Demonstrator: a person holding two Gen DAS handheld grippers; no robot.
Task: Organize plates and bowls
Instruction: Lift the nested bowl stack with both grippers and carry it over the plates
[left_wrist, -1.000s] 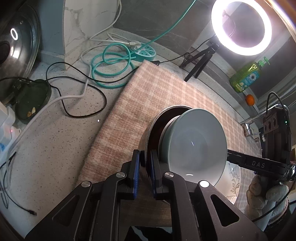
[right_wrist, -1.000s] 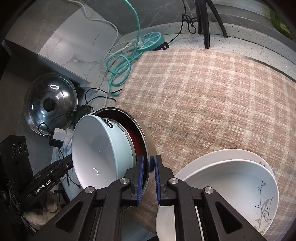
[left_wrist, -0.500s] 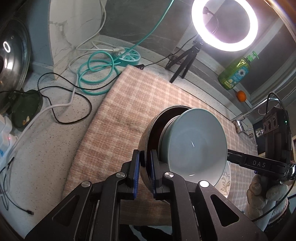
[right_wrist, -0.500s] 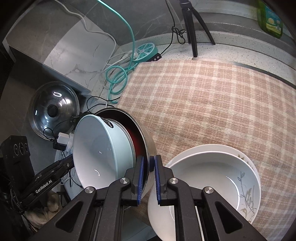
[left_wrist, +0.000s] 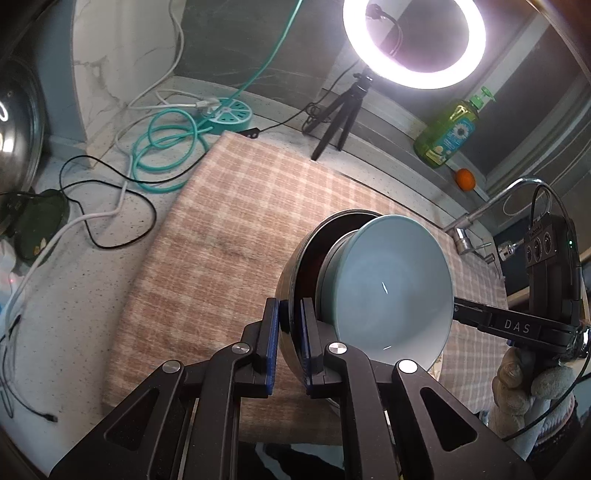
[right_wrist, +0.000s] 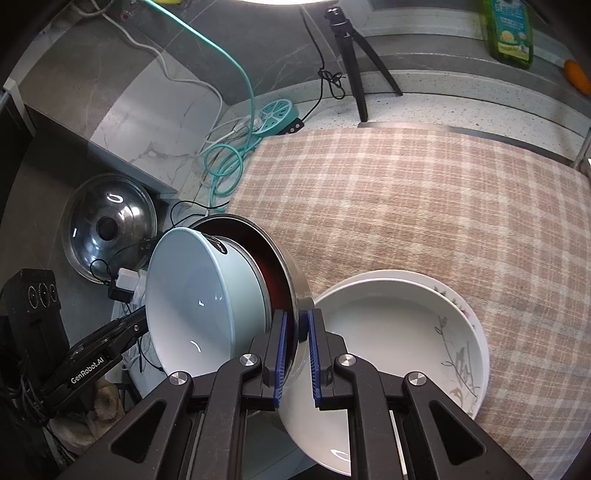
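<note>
Both tongs are clamping opposite rim edges of a steel bowl (right_wrist: 291, 273), left tongs (left_wrist: 289, 343), right tongs (right_wrist: 296, 360). A pale blue bowl (right_wrist: 195, 295) is nesting inside it, tilted. Just beside: white plates (right_wrist: 406, 332) lying on the checked cloth (right_wrist: 424, 206). Beyond: tripod (right_wrist: 354, 59), soap bottle (right_wrist: 511, 29) standing on the bench.

Cloth (right_wrist: 424, 206): beige-and-cream plaid, centre of frame. Nested bowl (right_wrist: 192, 306): pale blue-green outside, white inside, lower left. Outer bowl (right_wrist: 291, 273): steel rim, dark red interior. Plate (right_wrist: 399, 332), lower right: white, grey sprig motif. Cable (left_wrist: 162, 147): teal, upper left. Soap bottle (left_wrist: 448, 133): yellow-green, upper right.
</note>
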